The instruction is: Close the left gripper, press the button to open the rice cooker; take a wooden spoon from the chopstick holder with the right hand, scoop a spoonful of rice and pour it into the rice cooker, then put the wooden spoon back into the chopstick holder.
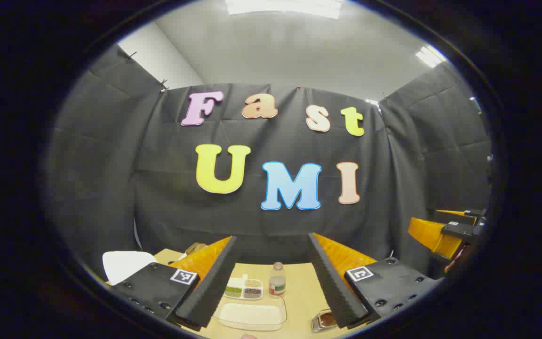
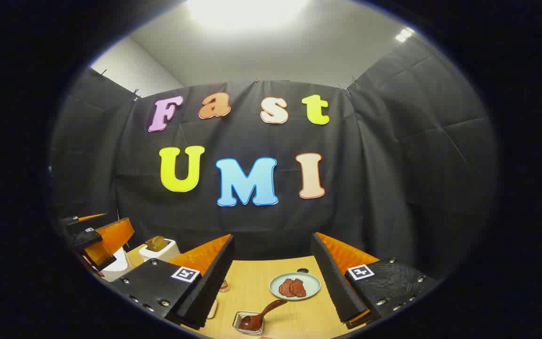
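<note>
Left gripper (image 1: pixel 272 236) fingers occupy the bottom of the left gripper view, spread wide apart with nothing between them. The right gripper (image 2: pixel 272 236) is in the same condition in the right gripper view: jaws fully parted, nothing held. Both units are raised above the wooden table (image 2: pixel 299 315) and aimed at the booth wall. The chopstick holder (image 2: pixel 248 324), a small clear square container, stands at the near table edge, and the wooden spoon (image 2: pixel 265 311) rests in it, bowl down and handle leaning up to the right. To the left of the holder lies a clear tub of white rice (image 1: pixel 252 314). Beyond that tub are a divided grain tray (image 1: pixel 243 287) and a small bottle (image 1: pixel 277 281). Beyond the holder to the right is a plate of meat slices (image 2: pixel 294 286). Far to the left of the holder stand a toaster (image 2: pixel 158 248) and a white rounded body (image 1: pixel 125 263), judged to be the rice cooker, though its lid and button cannot be made out. No step appears begun. The first step is in hand: the left gripper must close fully, descend to the cooker and press the button squarely. The spoon pickup comes only after that.
</note>
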Available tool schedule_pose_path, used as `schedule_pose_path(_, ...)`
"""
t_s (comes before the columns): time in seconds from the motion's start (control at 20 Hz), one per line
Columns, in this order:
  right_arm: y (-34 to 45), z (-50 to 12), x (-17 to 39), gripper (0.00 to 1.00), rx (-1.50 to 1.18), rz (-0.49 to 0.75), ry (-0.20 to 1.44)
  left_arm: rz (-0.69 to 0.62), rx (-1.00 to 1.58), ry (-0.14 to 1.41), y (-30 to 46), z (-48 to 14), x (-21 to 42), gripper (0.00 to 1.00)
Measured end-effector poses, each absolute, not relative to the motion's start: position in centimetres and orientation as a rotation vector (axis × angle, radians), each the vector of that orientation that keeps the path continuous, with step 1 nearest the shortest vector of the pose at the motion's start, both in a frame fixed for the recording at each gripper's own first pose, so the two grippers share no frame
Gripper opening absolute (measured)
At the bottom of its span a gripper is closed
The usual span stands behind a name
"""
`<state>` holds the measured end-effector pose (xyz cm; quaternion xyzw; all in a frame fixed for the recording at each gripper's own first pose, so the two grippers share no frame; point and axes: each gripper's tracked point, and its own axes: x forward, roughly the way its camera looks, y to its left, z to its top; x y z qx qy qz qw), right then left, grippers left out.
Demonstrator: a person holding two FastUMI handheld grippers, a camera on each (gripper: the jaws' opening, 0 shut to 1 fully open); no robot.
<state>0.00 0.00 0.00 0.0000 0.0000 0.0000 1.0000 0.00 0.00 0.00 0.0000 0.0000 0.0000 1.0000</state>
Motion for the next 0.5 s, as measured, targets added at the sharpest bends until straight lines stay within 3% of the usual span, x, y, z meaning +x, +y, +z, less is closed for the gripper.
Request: schedule_pose_path(0.5, -0.2, 0.0, -1.0, 0.98, -0.011, 0.032, 0.012, 0.018, 0.012, 0.019, 0.1, 0.8, -1.0, 0.99)
